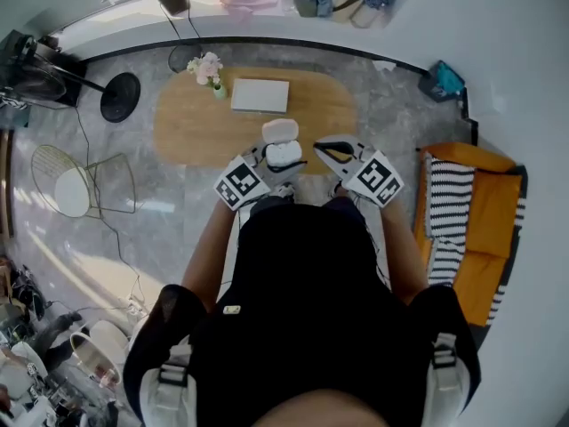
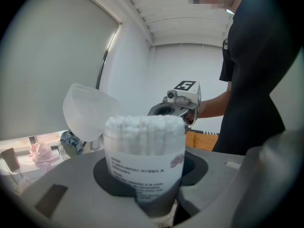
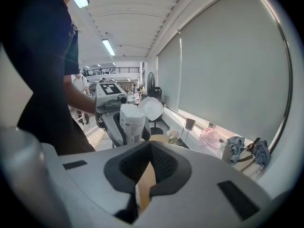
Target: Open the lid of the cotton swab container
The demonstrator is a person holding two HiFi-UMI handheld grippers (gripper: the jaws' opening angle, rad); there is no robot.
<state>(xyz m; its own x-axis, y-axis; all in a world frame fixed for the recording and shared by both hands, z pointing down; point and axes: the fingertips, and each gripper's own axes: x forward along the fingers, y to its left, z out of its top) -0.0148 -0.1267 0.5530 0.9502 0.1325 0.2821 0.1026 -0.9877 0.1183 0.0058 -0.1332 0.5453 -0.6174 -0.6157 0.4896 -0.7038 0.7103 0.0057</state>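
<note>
Grey marbled floor surrounds an oval wooden table (image 1: 191,127), and the person stands at its near long edge with both tools raised. The cotton swab container (image 2: 145,160), a clear labelled tub, is upright and off the table, and in the head view it lies over the middle of that near edge (image 1: 283,154). Its lid (image 2: 88,110) is open, swung back and tilted off the mouth on the window side, so the packed white swab tips (image 2: 142,123) show at the top. The left gripper (image 2: 153,194) has its jaws spread wide around the lower part of the tub, one on each side, clamping it. The right gripper (image 3: 147,175) has its jaws pressed together with nothing between them; it is near the tub's right side, apart from it (image 1: 327,152). On the table's far half lie a white laptop (image 1: 260,95) and a small vase of flowers (image 1: 210,71) toward the far left edge. A wire chair (image 1: 84,185) stands off the left end, an orange sofa (image 1: 480,212) off the right.
</note>
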